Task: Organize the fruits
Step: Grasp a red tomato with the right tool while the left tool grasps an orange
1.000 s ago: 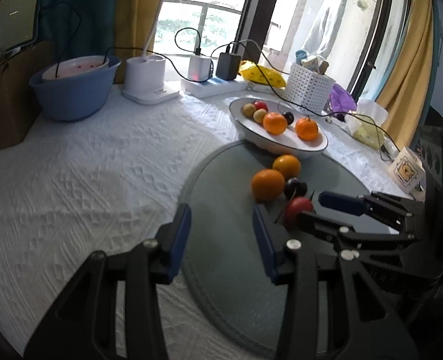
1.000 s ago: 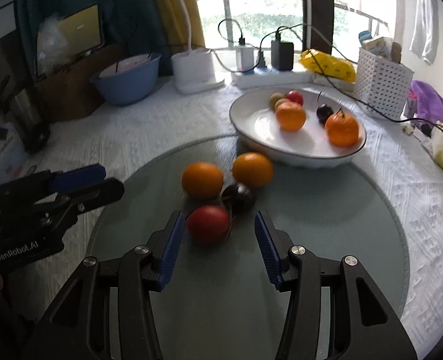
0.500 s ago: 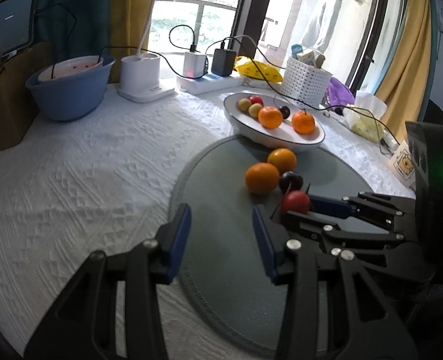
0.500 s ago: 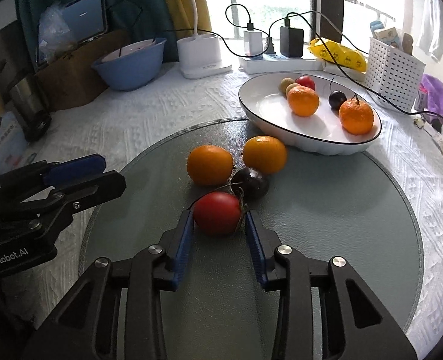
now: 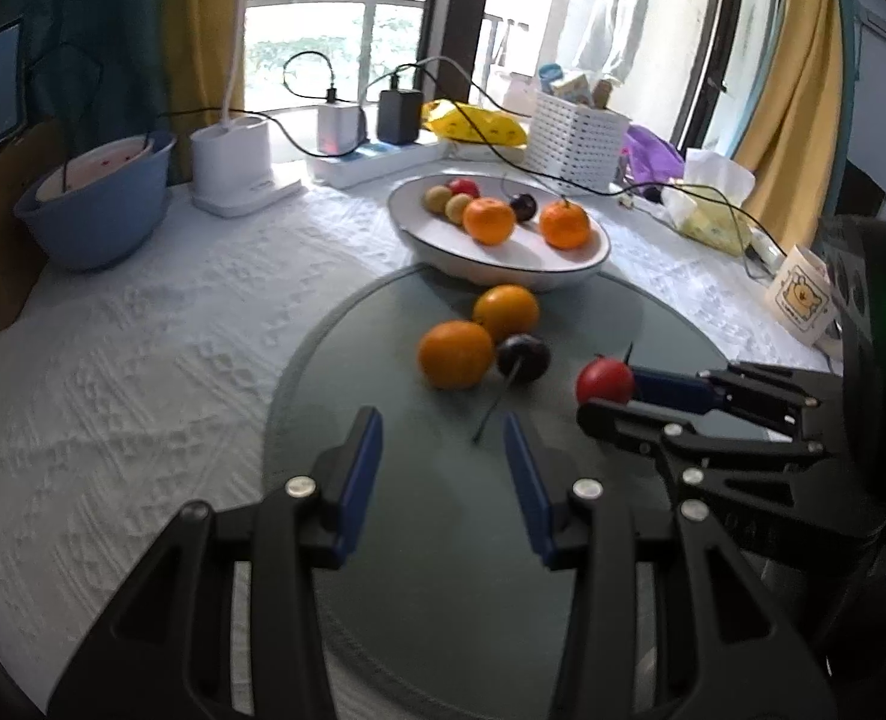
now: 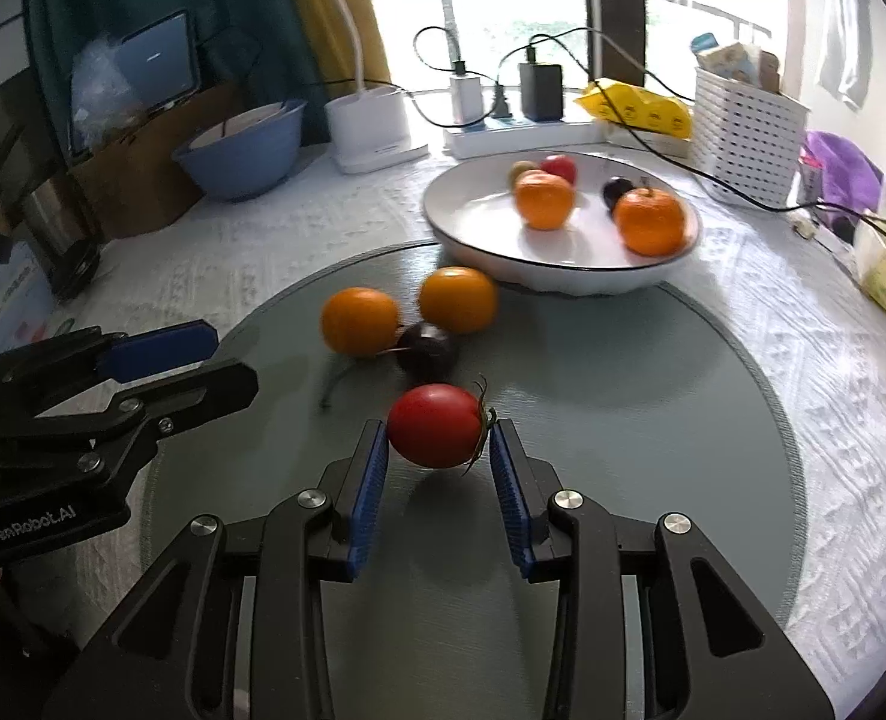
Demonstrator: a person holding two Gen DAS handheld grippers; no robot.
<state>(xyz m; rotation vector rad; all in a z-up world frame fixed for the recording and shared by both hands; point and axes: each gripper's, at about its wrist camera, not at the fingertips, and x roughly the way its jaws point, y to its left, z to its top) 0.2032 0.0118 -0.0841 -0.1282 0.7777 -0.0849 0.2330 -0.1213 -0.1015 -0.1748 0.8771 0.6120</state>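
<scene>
My right gripper is shut on a red tomato and holds it a little above the round grey-green mat; the tomato also shows in the left wrist view. Two oranges and a dark plum lie together on the mat just beyond it. A white oval bowl behind holds two oranges, a dark plum, a red fruit and small yellowish fruits. My left gripper is open and empty above the mat's near side, left of the right gripper.
A blue bowl, a white lamp base, a power strip with chargers and cables, a white basket, tissues and a small paper cup stand round the white tablecloth.
My right gripper closed on the red tomato and lifted it off the mat, back and to the right of the other fruit. My left gripper stayed open.
</scene>
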